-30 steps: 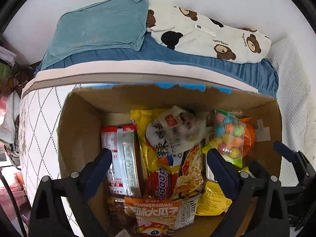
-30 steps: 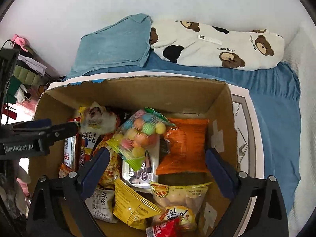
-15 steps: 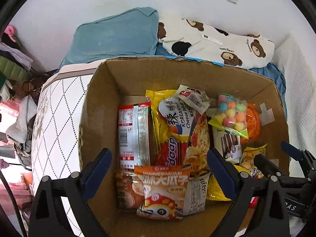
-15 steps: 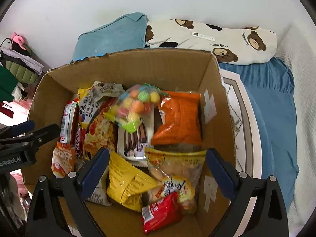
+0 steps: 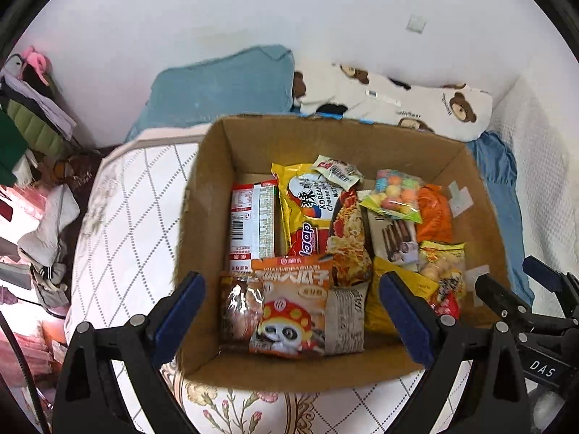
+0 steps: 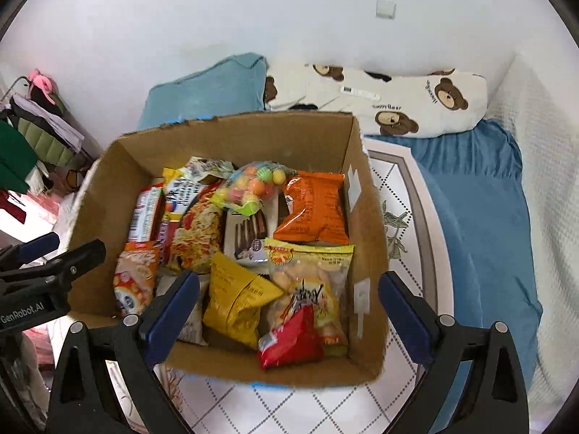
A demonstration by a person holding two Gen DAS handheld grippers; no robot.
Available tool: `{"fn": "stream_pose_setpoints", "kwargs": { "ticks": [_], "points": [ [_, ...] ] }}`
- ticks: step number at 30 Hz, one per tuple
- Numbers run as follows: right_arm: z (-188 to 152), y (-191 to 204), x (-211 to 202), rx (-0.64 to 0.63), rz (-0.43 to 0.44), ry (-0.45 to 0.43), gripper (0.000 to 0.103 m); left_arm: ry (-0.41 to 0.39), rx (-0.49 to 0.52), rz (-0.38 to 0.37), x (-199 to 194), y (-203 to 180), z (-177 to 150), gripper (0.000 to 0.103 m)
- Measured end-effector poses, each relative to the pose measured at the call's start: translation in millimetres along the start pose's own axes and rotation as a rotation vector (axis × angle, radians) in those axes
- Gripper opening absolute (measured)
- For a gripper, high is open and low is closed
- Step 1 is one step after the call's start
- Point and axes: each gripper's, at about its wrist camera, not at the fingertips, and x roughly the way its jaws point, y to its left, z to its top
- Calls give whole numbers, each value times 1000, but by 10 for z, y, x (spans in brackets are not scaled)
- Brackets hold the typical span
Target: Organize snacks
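Hovering over cardboard box (image 5: 481,217) | left gripper (image 5: 289,320), right gripper (image 6: 289,316) both spread wide, empty | orange sunflower-seed pack (image 5: 289,307) at box's near wall: light, crinkly, slippery; pinch top seam

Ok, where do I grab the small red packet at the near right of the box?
Take the red packet by its raised upper corner, coming straight down with the right gripper. It lies on top of the other bags, tilted, nothing covering it.

A white wall (image 6: 253,18) is backing the bed (image 6: 398,224), a bear pillow (image 6: 416,105) and teal pillow (image 6: 210,97) are lying against it, and clothes (image 5: 32,115) are piling at left.
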Motion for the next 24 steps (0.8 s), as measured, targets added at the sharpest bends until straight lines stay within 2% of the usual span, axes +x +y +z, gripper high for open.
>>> {"fn": "stream_pose_setpoints", "kwargs": {
  "ticks": [8, 15, 24],
  "points": [
    [-394, 44, -753, -4, 30, -110, 101, -143, 11, -1, -737, -41, -435, 98],
    [-805, 107, -1478, -24, 24, -225, 103, -218, 3, -26, -1258, -89, -815, 98],
    [-1281, 157, -2104, -41, 14, -301, 103, -287, 10, -4, -1716, -125, -1236, 98]
  ]
}}
